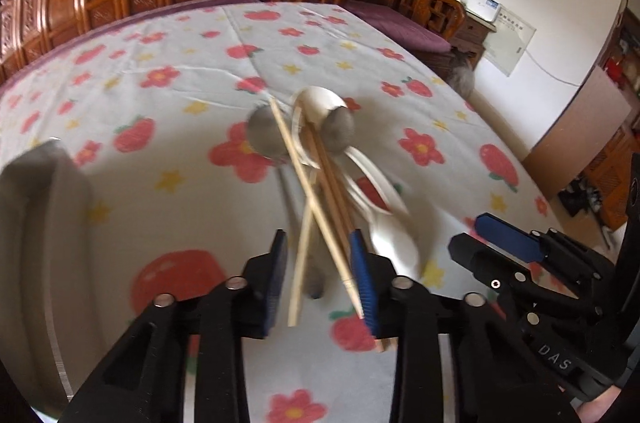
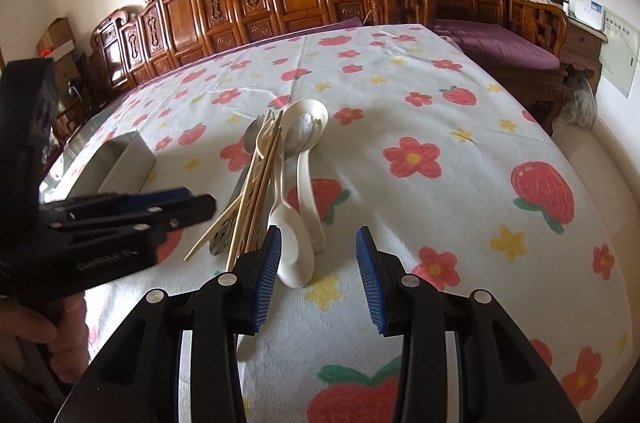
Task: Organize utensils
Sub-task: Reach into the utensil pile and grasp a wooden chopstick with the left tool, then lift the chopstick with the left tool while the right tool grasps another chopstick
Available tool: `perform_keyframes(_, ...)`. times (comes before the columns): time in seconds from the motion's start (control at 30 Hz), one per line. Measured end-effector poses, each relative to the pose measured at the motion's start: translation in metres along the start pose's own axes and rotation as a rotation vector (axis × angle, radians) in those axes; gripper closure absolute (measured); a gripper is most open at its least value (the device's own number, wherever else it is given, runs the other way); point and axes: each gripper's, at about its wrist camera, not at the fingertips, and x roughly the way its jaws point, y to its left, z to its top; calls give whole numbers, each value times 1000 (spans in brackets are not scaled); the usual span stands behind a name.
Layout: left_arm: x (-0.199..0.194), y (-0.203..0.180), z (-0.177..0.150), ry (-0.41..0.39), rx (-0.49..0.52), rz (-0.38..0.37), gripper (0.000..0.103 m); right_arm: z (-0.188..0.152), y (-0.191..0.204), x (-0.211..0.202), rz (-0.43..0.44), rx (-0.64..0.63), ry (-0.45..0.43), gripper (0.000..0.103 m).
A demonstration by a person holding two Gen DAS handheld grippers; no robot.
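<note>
While left view is motion-blurred, left hand-held gripper (image 1: 318, 275) straddles the chopsticks (image 1: 320, 207), grip unclear; right hand-held gripper (image 2: 318, 279) spread, empty. Utensil pile (image 2: 276, 175) lies lengthwise away.

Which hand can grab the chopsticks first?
Probably the left. The left gripper already has the chopsticks between its fingers, while the right gripper hovers with nothing between them.

The utensils lie heaped together mid-table on the flowered cloth. I note pale wooden chopsticks (image 2: 256, 191) crossing one another, a cream plastic fork (image 2: 269, 131) with tines pointing away, two grey metal spoons (image 2: 302, 135), a white ceramic soup spoon (image 2: 306, 159), and a white plastic spoon (image 2: 290, 243), its bowl nearest me.
</note>
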Motion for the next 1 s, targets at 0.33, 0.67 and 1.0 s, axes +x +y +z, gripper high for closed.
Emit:
perform_keyframes(0.33, 26, -7, -7, 75, -10, 11, 94, 3, 0, -3, 12, 9, -17, 61)
perform_keyframes(0.67, 25, 1, -9, 93, -60, 20, 98, 3, 1, -5, 15, 6, -24, 61)
perform_keyframes(1.0, -19, 5, -21, 18, -54, 31, 99, 1, 9, -5, 38, -11, -11, 61)
